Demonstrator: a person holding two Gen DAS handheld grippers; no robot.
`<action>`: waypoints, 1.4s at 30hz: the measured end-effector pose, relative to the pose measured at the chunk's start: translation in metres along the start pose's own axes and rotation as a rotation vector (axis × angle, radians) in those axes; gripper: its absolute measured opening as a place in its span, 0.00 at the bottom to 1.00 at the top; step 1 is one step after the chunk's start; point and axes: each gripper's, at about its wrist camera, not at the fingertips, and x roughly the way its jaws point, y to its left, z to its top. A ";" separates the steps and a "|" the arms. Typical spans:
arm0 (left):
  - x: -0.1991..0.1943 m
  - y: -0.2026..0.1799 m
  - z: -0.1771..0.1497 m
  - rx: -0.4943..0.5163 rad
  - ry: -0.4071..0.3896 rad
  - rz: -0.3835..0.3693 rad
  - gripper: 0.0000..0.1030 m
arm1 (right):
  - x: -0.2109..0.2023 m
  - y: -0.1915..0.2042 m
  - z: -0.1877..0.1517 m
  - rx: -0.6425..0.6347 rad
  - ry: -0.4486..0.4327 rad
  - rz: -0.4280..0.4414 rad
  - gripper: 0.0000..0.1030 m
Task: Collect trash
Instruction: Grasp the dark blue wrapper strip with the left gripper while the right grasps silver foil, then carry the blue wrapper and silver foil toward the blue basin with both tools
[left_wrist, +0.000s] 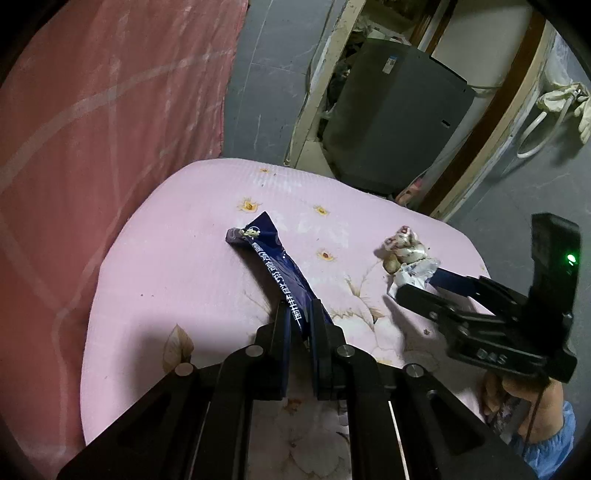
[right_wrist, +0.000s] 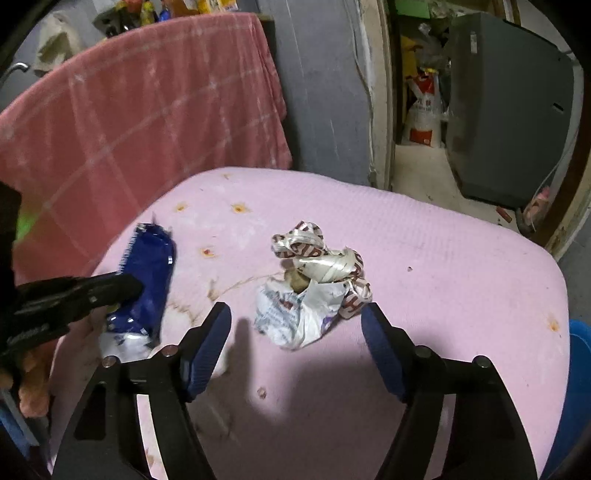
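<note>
So we've got two bits of trash on the pink floral bench (right_wrist: 424, 258) and one is already sorted. Closest in, the left hand-held gripper (left_wrist: 299, 314) is pinched tight on the lower end of the blue wrapper (left_wrist: 275, 266), whose far end sticks out over the pink top.

The right hand-held gripper (right_wrist: 295, 325) is the one with work to do. Its jaws are spread, sitting either side of the near edge of the crumpled wad (right_wrist: 314, 291) of white paper and printed ribbon, pads not on it yet. From the left wrist view its tips look right up against the wad's paper edge, though we can't tell if they actually touch.

For a good grab we'd push in a bit further so the pads straddle the bulky middle, not just the loose paper flap at the front, then squeeze. That ribbon looks springy and might slip out, so go for the paper body. Keep the left one clamped so the wrapper doesn't drop.

Further back there's a pink towel (right_wrist: 147, 110) hanging behind the bench.
</note>
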 end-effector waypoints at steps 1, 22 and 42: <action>0.000 -0.001 0.000 0.003 -0.002 0.000 0.06 | 0.003 0.000 0.001 0.002 0.008 -0.008 0.58; -0.015 -0.049 -0.021 0.120 -0.085 -0.051 0.00 | -0.060 0.001 -0.041 -0.027 -0.188 0.034 0.22; -0.064 -0.157 -0.024 0.222 -0.460 -0.245 0.00 | -0.211 -0.033 -0.072 0.034 -0.666 -0.140 0.22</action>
